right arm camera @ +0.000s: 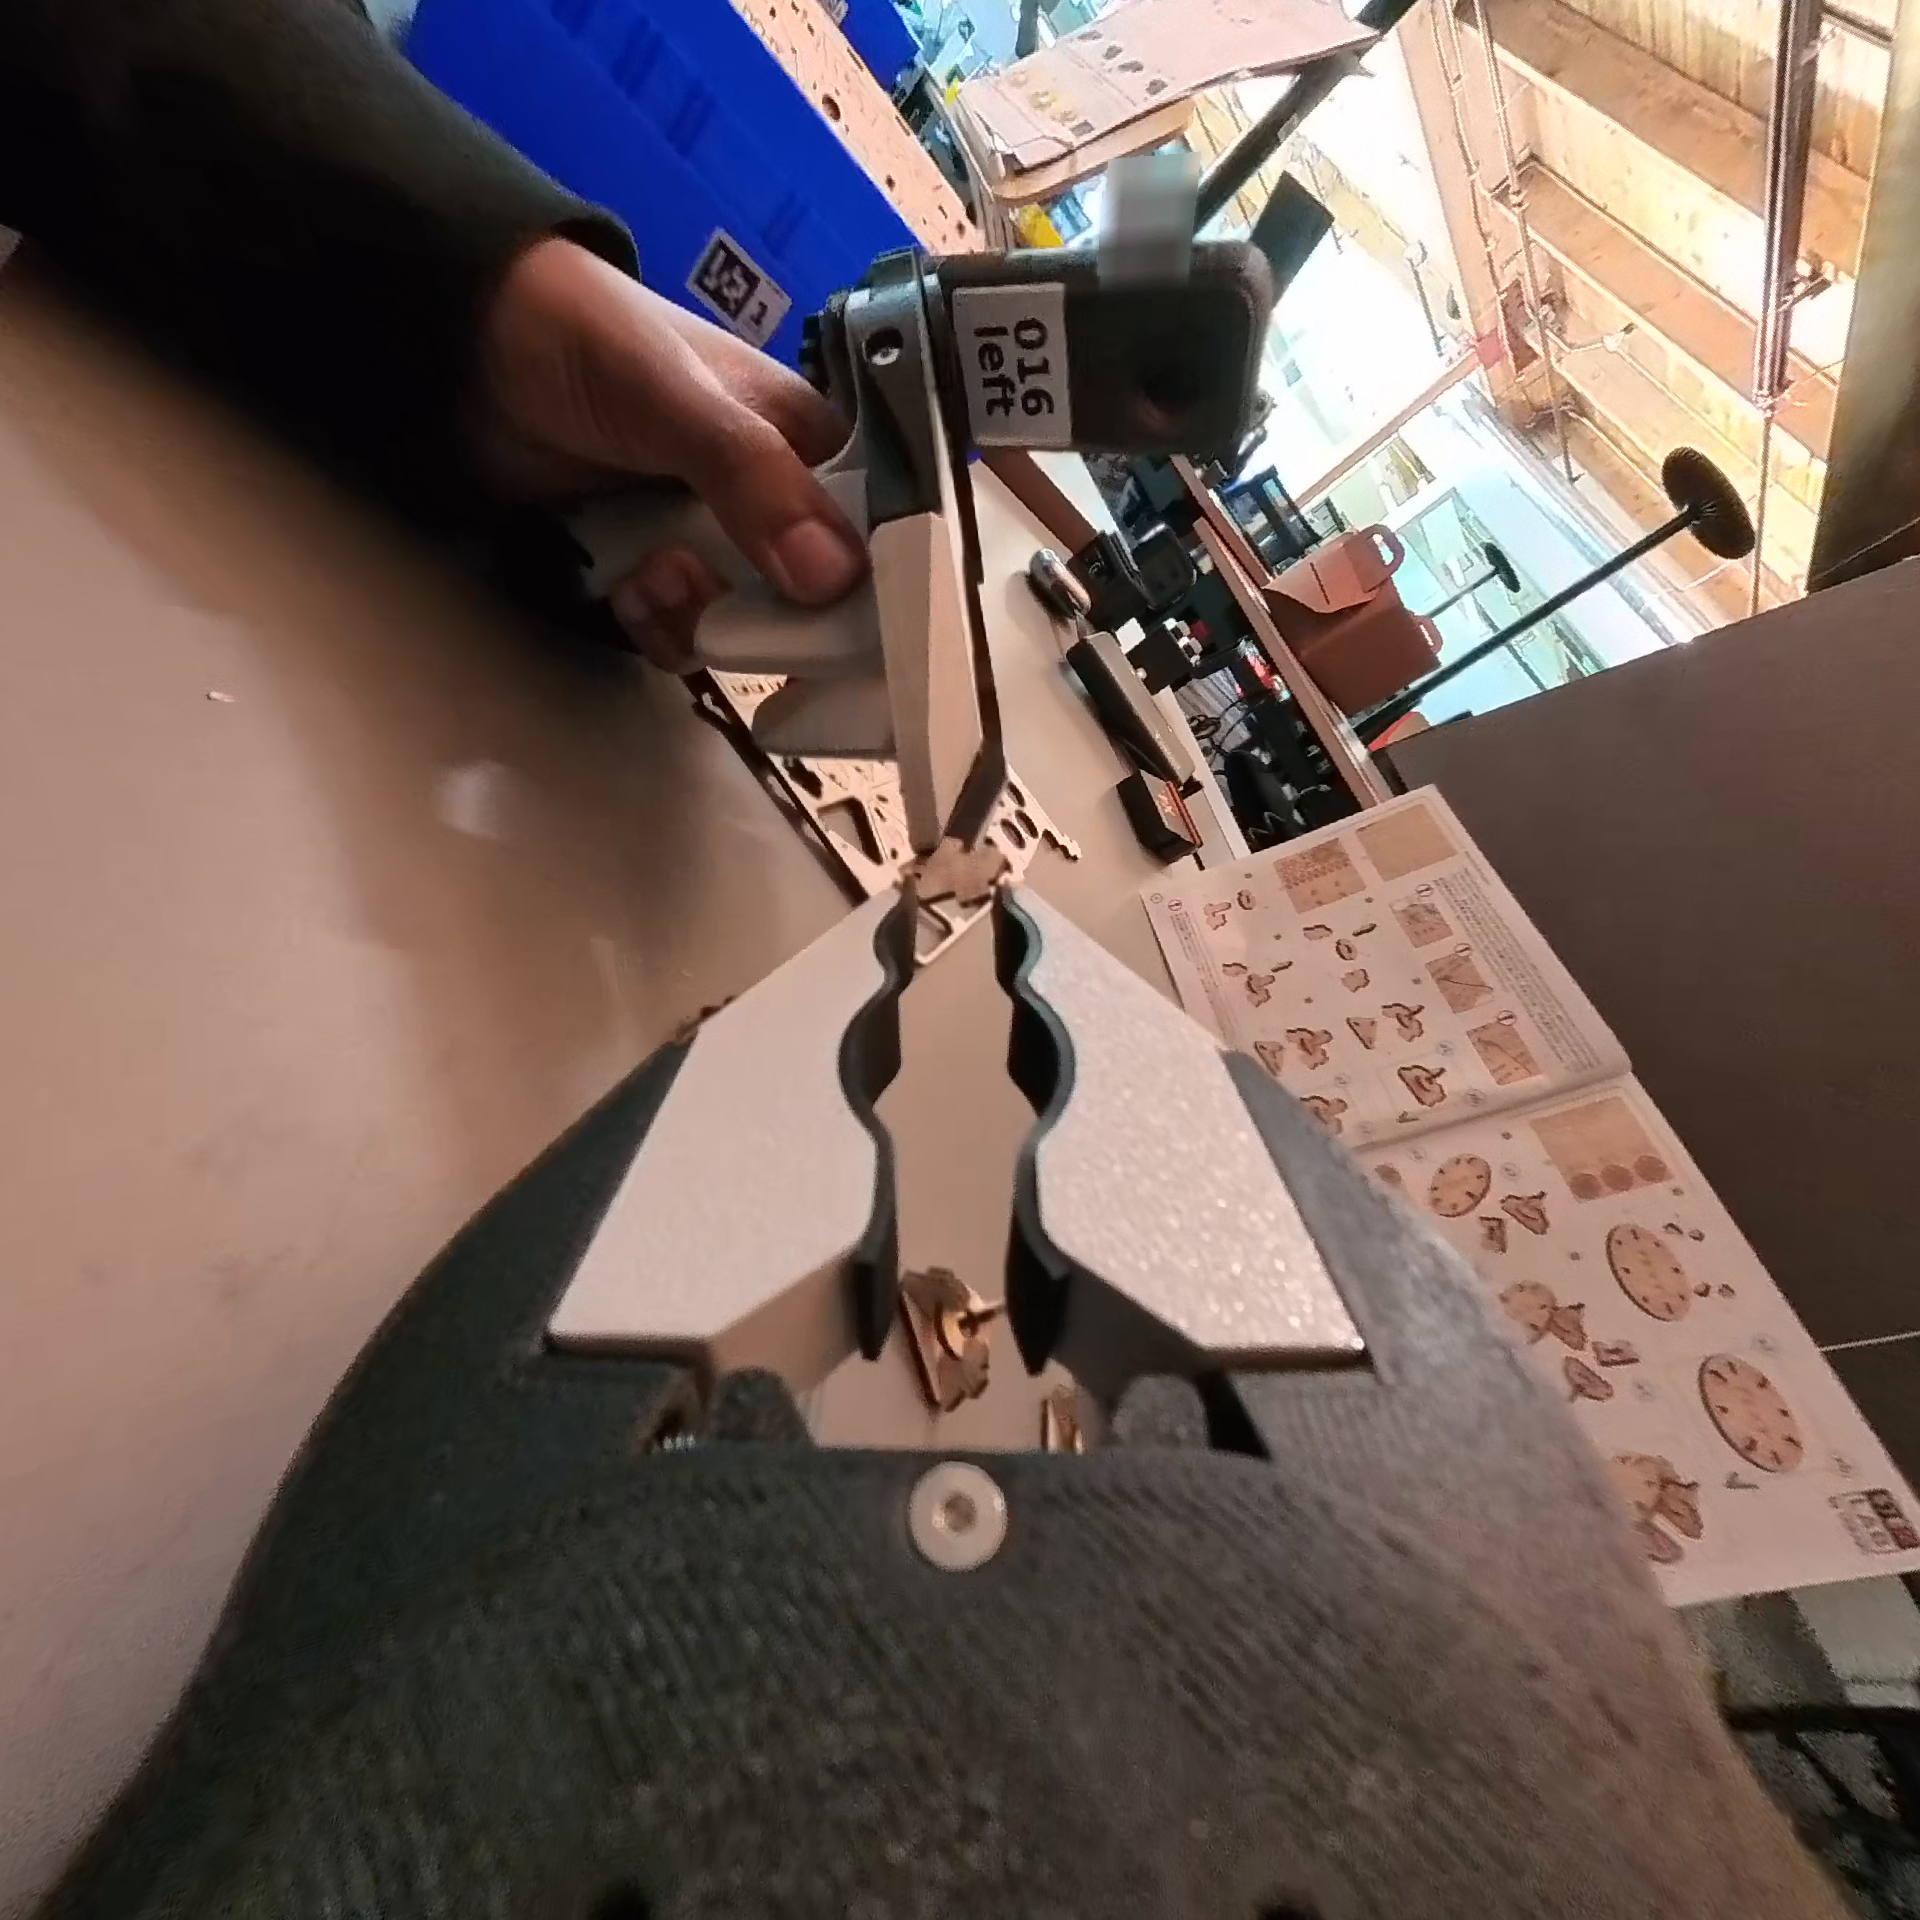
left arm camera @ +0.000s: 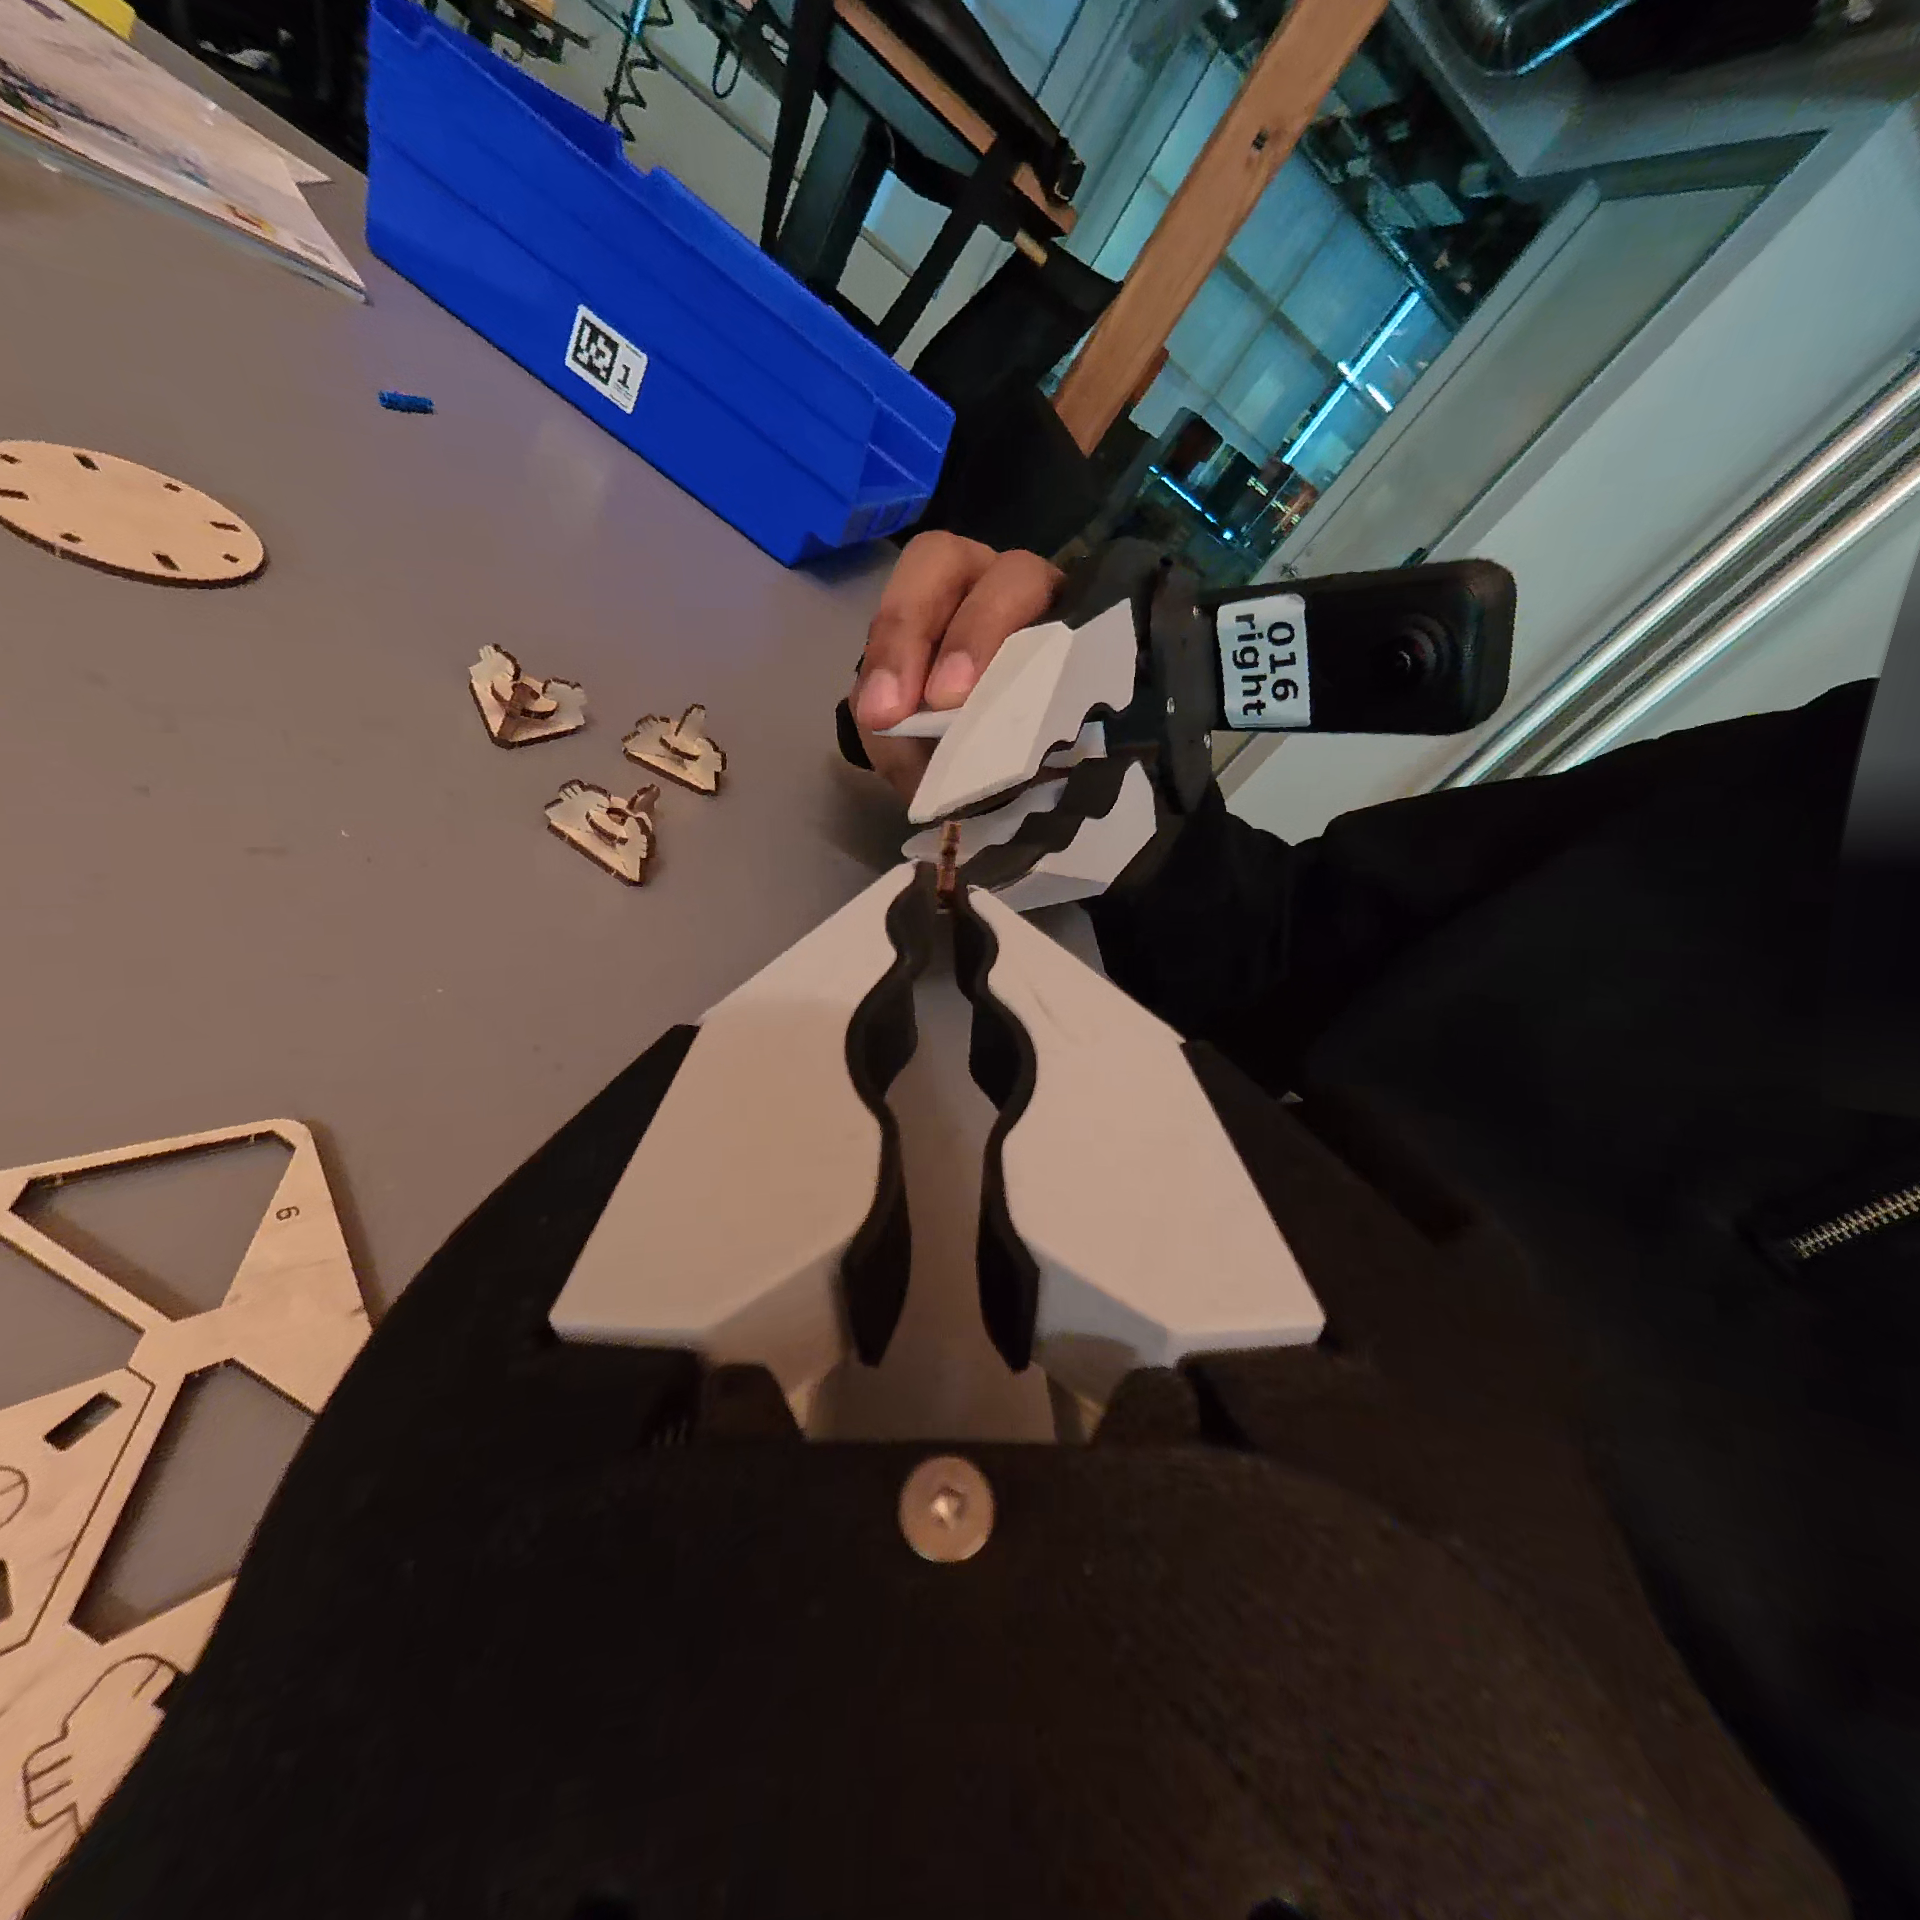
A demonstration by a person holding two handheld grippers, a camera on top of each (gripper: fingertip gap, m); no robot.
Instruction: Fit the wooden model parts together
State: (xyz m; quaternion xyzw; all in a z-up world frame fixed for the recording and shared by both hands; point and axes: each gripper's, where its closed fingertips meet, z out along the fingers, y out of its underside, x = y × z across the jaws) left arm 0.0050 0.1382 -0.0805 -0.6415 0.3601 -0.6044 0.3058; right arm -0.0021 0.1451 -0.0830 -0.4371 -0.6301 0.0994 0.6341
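Black gripper bodies fill the foreground of both wrist views. Left gripper [left arm camera: 943, 883]: fingertips pinched edge-on upon a small laser-cut wooden piece [left arm camera: 948, 854], held above the grey table [left arm camera: 436, 623]. Right gripper [right arm camera: 951, 902]: fingertips closed across the flat faces of the same jagged-edged wooden piece [right arm camera: 951, 875], so both tools meet on it, tip to tip. Three assembled wooden units [left arm camera: 603, 758], each a triangular base with an upright part, lie together on the table beyond the left gripper; a slotted wooden disc [left arm camera: 114, 509] lies farther off, apart from them. Cut-out plywood sheet [left arm camera: 156, 1299], open instruction booklet [right arm camera: 1507, 1143] and blue bin [left arm camera: 623, 281] border the work area.
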